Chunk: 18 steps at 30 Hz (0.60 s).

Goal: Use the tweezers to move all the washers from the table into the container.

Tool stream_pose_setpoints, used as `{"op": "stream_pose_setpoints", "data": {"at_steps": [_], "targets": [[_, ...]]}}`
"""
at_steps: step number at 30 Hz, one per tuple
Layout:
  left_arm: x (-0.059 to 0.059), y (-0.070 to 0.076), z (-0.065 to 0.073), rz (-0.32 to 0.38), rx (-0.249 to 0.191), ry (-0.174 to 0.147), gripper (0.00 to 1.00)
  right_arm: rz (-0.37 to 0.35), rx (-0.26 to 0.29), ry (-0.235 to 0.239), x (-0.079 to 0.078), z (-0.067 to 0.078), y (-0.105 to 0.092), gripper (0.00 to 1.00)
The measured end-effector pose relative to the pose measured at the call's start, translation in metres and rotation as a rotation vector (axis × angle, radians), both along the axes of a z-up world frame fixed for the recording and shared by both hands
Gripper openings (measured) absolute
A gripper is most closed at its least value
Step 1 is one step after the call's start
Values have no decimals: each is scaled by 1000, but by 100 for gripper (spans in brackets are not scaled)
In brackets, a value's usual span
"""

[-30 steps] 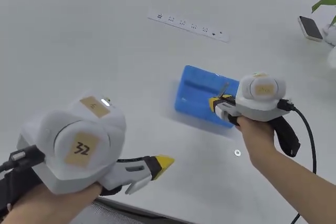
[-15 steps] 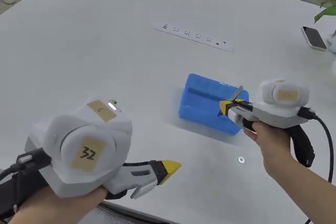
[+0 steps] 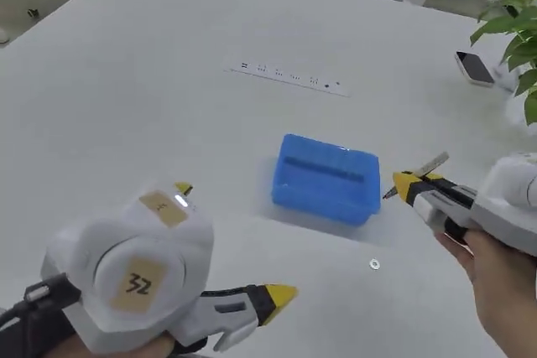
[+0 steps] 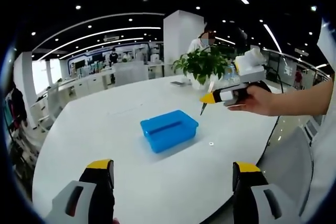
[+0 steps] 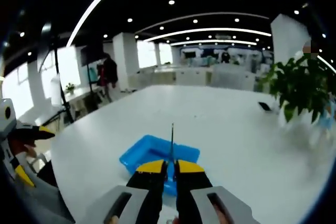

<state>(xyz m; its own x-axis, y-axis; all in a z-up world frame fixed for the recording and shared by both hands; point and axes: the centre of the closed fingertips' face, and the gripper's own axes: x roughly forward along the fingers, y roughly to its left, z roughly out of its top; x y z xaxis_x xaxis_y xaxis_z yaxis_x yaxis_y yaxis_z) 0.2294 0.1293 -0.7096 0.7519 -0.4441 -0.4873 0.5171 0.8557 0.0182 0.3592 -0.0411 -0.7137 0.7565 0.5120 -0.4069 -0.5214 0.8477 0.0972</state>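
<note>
Right hand-held gripper [image 3: 402,183] withdrawn off container [image 3: 326,179], tweezers [image 3: 430,164] clamped, washer [image 3: 374,264] on table [image 3: 168,81]

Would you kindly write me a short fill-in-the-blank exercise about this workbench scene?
1. The right gripper is shut on the ____.
2. The container is coloured ____.
3. On the table, outside the container, lies ____ washer.
4. The jaws of the left gripper stand ____.
Missing words: tweezers; blue; one; open.
</note>
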Motion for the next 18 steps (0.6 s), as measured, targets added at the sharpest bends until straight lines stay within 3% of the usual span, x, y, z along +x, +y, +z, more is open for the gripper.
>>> {"op": "stream_pose_setpoints", "data": {"at_steps": [8,18], "targets": [[-3,-19,9,-49,-12,-8,96,-51,74,42,-17,-16,-12,5],[-7,-34,15,-67,-23,-11,97,-69,30,110,-25,-58,-19,5]]}}
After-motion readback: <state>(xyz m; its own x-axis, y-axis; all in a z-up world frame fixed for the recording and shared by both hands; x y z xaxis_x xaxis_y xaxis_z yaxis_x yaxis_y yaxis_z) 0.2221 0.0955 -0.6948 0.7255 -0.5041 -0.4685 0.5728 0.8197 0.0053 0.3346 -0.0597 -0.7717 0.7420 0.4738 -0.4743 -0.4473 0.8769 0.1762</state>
